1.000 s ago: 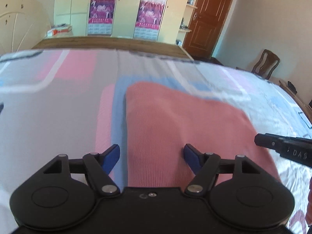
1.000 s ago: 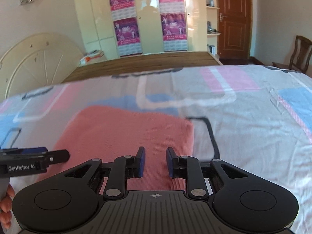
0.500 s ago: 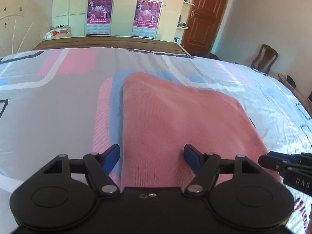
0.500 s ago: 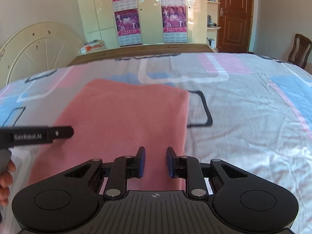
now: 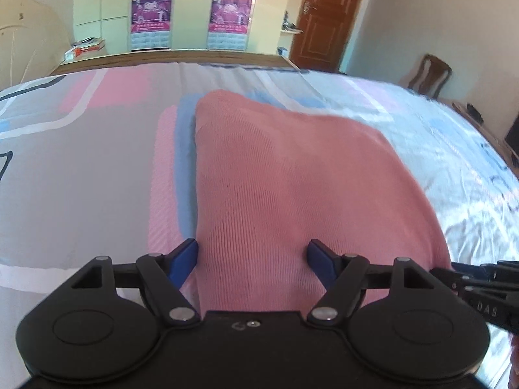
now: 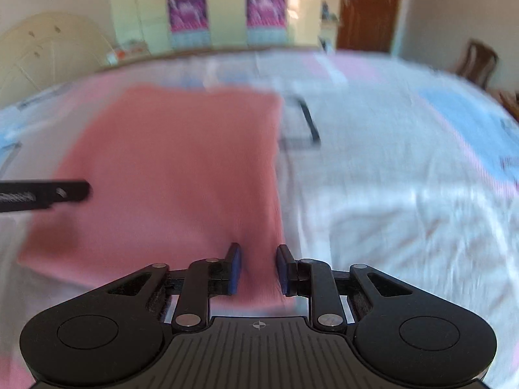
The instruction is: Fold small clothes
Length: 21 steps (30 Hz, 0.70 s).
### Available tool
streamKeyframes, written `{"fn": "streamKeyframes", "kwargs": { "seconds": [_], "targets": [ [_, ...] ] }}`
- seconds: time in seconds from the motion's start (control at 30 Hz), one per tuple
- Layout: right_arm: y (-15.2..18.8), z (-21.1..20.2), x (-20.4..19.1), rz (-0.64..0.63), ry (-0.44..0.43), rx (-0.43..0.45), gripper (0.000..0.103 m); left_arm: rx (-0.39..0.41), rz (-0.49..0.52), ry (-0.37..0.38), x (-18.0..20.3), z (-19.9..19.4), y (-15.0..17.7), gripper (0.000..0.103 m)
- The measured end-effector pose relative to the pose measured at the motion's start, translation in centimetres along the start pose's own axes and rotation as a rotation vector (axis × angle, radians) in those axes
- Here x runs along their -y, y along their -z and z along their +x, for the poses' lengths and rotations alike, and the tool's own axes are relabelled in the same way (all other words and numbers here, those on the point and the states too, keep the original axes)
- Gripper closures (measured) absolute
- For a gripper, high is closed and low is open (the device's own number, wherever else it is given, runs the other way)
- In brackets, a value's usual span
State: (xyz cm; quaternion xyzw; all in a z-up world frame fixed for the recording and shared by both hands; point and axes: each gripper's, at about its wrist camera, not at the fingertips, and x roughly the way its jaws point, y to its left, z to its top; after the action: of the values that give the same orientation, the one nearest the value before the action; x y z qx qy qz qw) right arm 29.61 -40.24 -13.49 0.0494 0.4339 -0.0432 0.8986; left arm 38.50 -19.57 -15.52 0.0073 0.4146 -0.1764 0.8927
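Note:
A pink knitted cloth (image 5: 292, 175) lies flat as a rectangle on the bed sheet (image 5: 81, 168). My left gripper (image 5: 253, 259) is open wide, its blue pads astride the cloth's near left part, holding nothing. My right gripper (image 6: 258, 267) is partly open with a clear gap, over the cloth's (image 6: 181, 162) near right corner; nothing is pinched. The right gripper's fingers (image 5: 480, 278) show at the left wrist view's right edge. The left gripper's finger (image 6: 45, 194) shows at the right wrist view's left edge. The right wrist view is motion-blurred.
The patterned sheet (image 6: 389, 194) covers a wide bed. A wooden footboard (image 5: 162, 58), cream wardrobes with posters (image 5: 149, 16), a brown door (image 5: 324, 19) and a chair (image 5: 428, 77) stand beyond.
Both grippers have pulled back toward the near edge and risen, so more of the cloth shows ahead. Finger openings are unchanged.

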Motion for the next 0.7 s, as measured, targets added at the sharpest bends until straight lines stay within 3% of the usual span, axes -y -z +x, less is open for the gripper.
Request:
{"fn": "streamKeyframes", "kwargs": {
  "seconds": [0.17,0.37,0.57,0.7],
  "targets": [
    [0.5,-0.2,-0.2,0.071,0.04,0.01,0.08,-0.041,0.013,0.035,-0.4,0.9,0.6,0.025],
    [0.9,0.4,-0.3,0.173,0.075,0.012,0.08,-0.038,0.048,0.054,-0.5,1.1,0.9,0.024],
    [1.1,0.1,0.4,0.257,0.059,0.013,0.079,-0.044,0.071,0.061,-0.4,1.2,0.9,0.023],
    [1.1,0.0,0.4,0.232,0.046,0.012,0.079,-0.052,0.064,0.052,-0.4,1.3,0.8,0.02]
  ]
}}
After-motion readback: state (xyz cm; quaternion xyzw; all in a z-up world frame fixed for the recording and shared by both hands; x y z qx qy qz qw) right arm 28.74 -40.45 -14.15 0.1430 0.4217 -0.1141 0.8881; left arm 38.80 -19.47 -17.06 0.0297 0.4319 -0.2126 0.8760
